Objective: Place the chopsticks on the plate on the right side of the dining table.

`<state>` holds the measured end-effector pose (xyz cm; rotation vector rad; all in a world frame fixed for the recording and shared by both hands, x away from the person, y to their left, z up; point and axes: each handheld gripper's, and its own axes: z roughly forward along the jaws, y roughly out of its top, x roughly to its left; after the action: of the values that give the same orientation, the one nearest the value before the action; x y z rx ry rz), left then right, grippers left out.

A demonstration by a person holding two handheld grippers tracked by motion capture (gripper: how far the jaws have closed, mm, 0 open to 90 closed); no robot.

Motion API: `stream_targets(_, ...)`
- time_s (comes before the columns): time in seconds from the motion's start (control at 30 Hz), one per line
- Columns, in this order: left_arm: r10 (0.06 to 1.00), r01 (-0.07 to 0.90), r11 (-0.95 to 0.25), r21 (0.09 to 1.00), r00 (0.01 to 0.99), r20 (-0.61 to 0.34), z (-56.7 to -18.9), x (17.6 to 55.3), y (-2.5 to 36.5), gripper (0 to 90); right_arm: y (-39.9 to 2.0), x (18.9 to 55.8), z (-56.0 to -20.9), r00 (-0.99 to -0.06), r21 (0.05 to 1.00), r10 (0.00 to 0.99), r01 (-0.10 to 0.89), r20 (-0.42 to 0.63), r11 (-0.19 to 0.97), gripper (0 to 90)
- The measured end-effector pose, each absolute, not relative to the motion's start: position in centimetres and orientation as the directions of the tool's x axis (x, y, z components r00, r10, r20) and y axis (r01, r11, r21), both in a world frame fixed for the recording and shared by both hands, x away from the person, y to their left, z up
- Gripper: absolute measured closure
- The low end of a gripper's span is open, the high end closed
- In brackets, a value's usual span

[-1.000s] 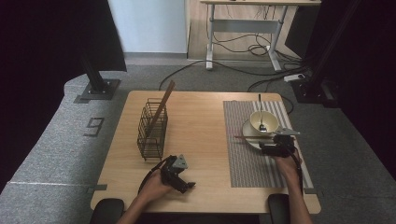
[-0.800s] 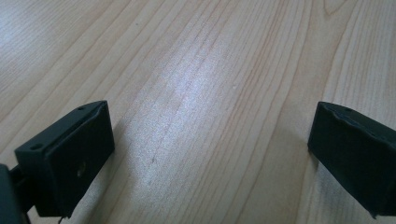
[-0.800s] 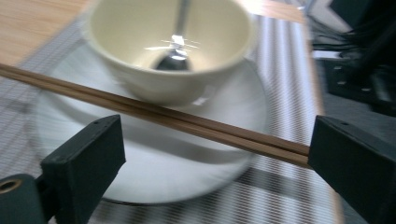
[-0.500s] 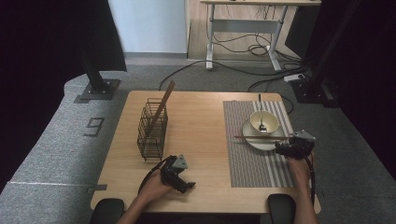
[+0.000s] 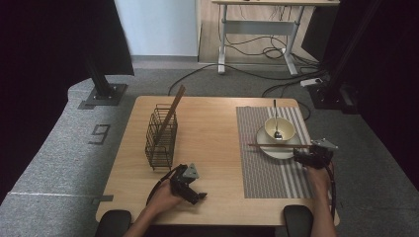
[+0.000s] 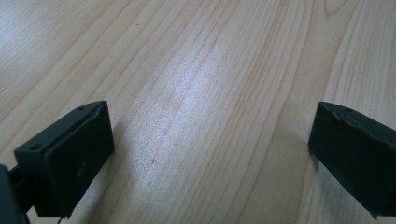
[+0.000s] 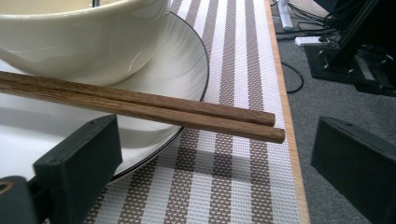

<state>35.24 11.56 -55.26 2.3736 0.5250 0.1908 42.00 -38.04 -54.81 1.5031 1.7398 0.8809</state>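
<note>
- My right gripper [image 5: 302,157] sits at the right edge of the bench [image 5: 212,148], just beside the plate [image 5: 276,150]; its jaws have just been opening and now stand wide, holding nothing.
- In the right gripper view the chopsticks [image 7: 140,105] lie just ahead of my jaws, a pair side by side, crossing from the left over the plate rim, with their blunt ends sticking out over the striped mat [image 7: 233,177] between the jaws and a little beyond them. Neither jaw touches them.
- The bowl [image 7: 84,37] stands on the plate [image 7: 187,51] past the chopsticks, ahead and to the left of this gripper. From the high view I see a spoon [image 5: 276,129] standing in the bowl.
- The near jaw on the left hangs over the plate; the far one on the right hangs past the bench edge, over the grey floor.
- My left gripper [image 5: 193,193] rests low at the near side of the bench, well apart from the plate. In the left gripper view its jaws are spread wide with bare wood [image 6: 201,93] between them, gripping nothing.
- Ahead and to the left of that gripper stands a wire basket [image 5: 161,137] with one stick [image 5: 173,106] leaning out of it, tilted.
</note>
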Motion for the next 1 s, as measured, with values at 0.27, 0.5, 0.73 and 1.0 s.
stream_targets(0.27,0.42,0.318,-0.681,0.659,0.907,-0.003,-55.26,35.24,11.56,0.0,-37.78,41.9,-54.74,-0.133,0.83,0.99,0.545,-0.048,0.114,9.0)
stream_targets(0.5,0.42,0.318,-0.681,0.659,0.907,-0.003,-55.26,35.24,11.56,0.0,-37.61,41.93,-54.7,-0.139,0.827,0.989,0.549,-0.052,0.121,11.2)
stream_targets(0.73,0.42,0.318,-0.681,0.659,0.907,-0.004,-55.26,35.24,11.56,0.0,-37.47,41.92,-54.67,-0.143,0.825,0.988,0.55,-0.061,0.13,12.0)
stream_targets(1.0,0.42,0.318,-0.682,0.659,0.908,-0.004,-55.26,35.24,11.56,0.0,-37.39,41.98,-54.71,-0.148,0.824,0.987,0.551,-0.056,0.129,11.8)
